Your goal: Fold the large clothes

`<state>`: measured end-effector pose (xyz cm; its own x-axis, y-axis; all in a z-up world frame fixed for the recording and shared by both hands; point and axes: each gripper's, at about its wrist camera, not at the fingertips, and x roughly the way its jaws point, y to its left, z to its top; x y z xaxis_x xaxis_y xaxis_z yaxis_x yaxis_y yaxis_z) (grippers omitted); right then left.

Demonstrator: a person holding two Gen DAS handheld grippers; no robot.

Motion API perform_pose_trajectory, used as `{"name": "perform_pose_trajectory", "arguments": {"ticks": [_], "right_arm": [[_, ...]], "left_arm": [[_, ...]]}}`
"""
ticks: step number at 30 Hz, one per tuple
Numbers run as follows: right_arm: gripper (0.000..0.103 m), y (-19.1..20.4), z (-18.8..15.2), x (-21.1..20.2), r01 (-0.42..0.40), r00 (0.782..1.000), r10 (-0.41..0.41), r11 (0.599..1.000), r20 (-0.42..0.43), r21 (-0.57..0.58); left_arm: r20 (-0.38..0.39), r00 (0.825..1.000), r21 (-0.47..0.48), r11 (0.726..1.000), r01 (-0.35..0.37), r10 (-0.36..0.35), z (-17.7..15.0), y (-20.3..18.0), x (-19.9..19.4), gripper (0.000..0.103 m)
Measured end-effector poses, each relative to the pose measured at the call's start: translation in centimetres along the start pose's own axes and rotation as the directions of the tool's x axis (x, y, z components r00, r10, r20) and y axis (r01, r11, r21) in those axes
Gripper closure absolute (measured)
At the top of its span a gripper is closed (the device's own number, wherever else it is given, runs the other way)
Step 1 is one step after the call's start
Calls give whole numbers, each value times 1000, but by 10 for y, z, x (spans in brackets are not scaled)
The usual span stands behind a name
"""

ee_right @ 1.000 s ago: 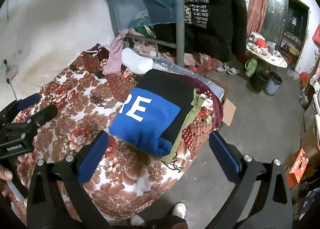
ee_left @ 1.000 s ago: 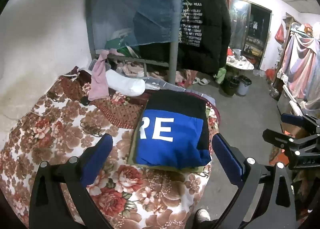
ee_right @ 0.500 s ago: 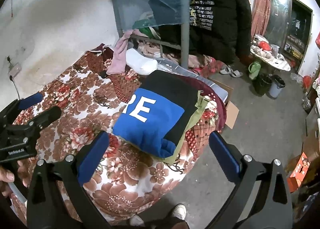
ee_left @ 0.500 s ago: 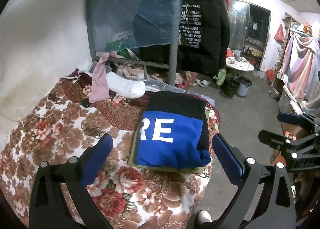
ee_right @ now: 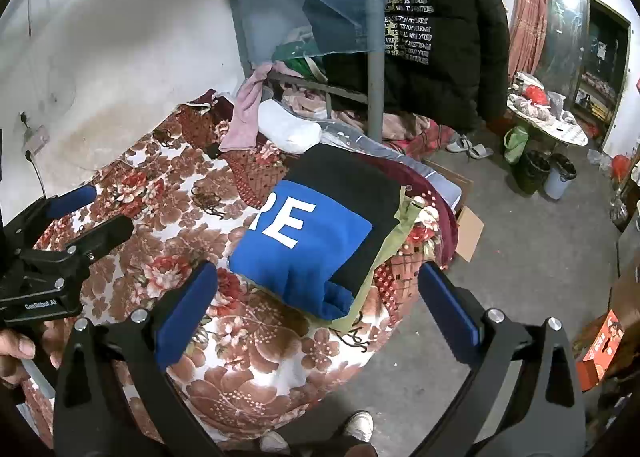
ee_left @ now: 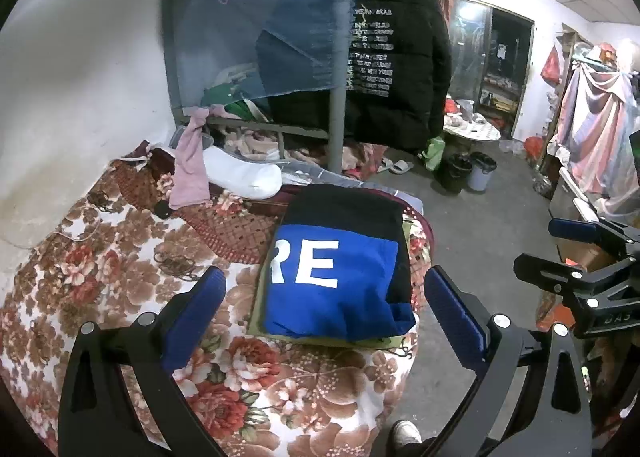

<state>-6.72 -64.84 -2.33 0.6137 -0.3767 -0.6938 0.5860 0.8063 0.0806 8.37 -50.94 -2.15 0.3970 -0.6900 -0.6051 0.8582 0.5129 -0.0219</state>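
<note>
The folded blue and black garment [ee_left: 336, 277] lay near the corner of the floral bedspread [ee_left: 100, 257], on top of an olive-green piece [ee_right: 394, 235], its white letters "RE" facing up. Both claws hung above the bed, clear of the cloth: the left gripper [ee_left: 326, 309] stood with jaws spread wide and empty, and so did the right gripper [ee_right: 318, 305]. In the right wrist view the left tool's body read "GenRobot.AI". Behind the bed hung a black jacket [ee_left: 396, 69] printed with pale lines of text, too small to read.
</note>
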Motion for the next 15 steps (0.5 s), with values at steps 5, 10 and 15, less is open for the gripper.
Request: {"name": "perform_pose_trajectory", "arguments": {"ticks": [5,10,15], "right_arm": [[5,-8,3,5,-9,1000,9,1000,-7,15],[5,-12,5,8,-16,1000,16,999,-12,30],[5,-11,5,9,-20,1000,20,999,-18,27]], "left_arm": [[9,1000,37,999,6,-6,4,-6,-1,5],[5,999,43,999,31,-32,7,-7,-1,6],[2,999,40,999,31,-32,9,-6,1,5]]}}
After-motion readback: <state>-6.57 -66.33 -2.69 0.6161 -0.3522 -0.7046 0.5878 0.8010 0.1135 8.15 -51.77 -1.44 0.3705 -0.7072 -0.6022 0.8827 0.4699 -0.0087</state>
